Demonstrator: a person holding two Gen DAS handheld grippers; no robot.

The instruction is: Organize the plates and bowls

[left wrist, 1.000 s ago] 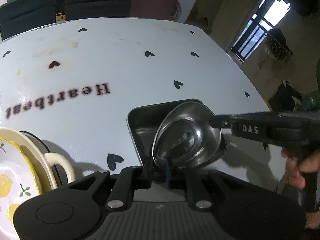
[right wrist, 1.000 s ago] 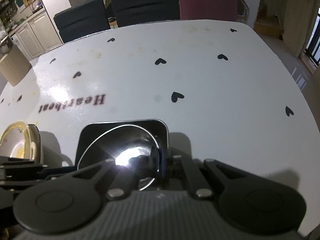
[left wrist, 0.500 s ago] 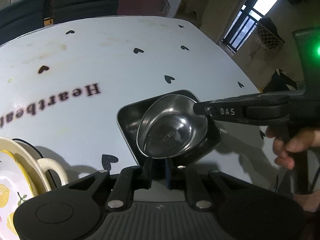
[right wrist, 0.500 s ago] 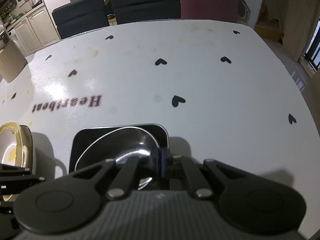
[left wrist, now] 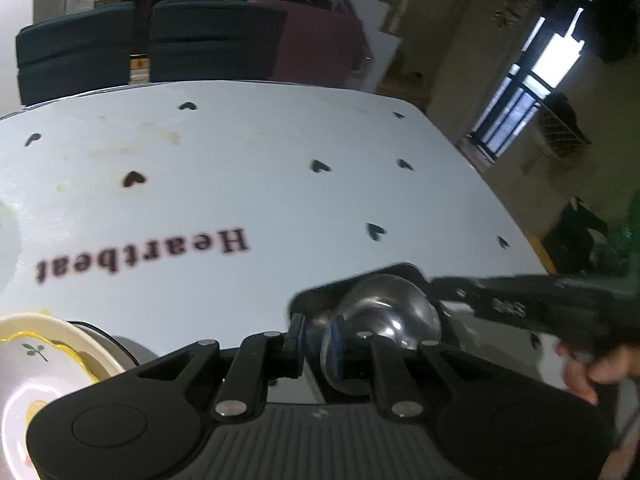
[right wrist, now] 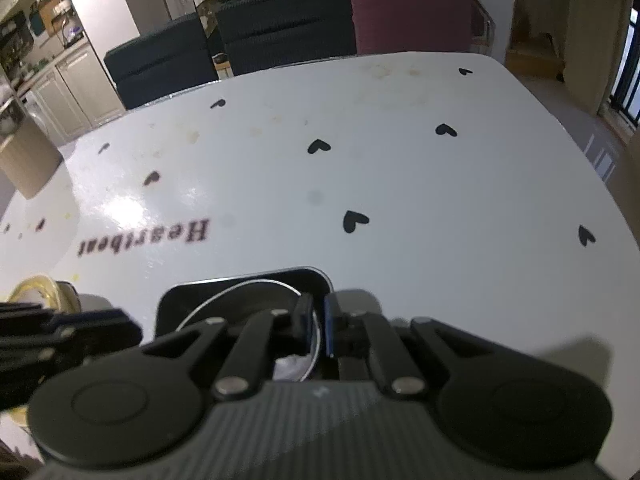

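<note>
A round steel bowl (left wrist: 386,312) lies in a dark square tray (left wrist: 320,294) on the white heart-print table (left wrist: 260,200). My left gripper (left wrist: 316,340) is shut on the bowl's near rim, and that side is tipped up. In the left wrist view my right gripper (left wrist: 500,304) reaches in from the right to the bowl's far rim, held by a hand (left wrist: 588,372). In the right wrist view the right gripper (right wrist: 318,322) has its jaws opening, a small gap between the pads, with the thin rim of the bowl (right wrist: 240,300) passing between them above the tray (right wrist: 180,300).
A cream dish with a handle, holding a lemon-print plate (left wrist: 44,360), stands at the near left; it shows as a yellow rim (right wrist: 36,290) in the right wrist view. Dark and maroon chairs (right wrist: 288,28) line the far table edge. The table's right edge drops to the floor.
The left gripper has risen with the bowl's rim, so the bowl tilts up from the tray. The right gripper's pads, pressed together before, now stand slightly apart.
</note>
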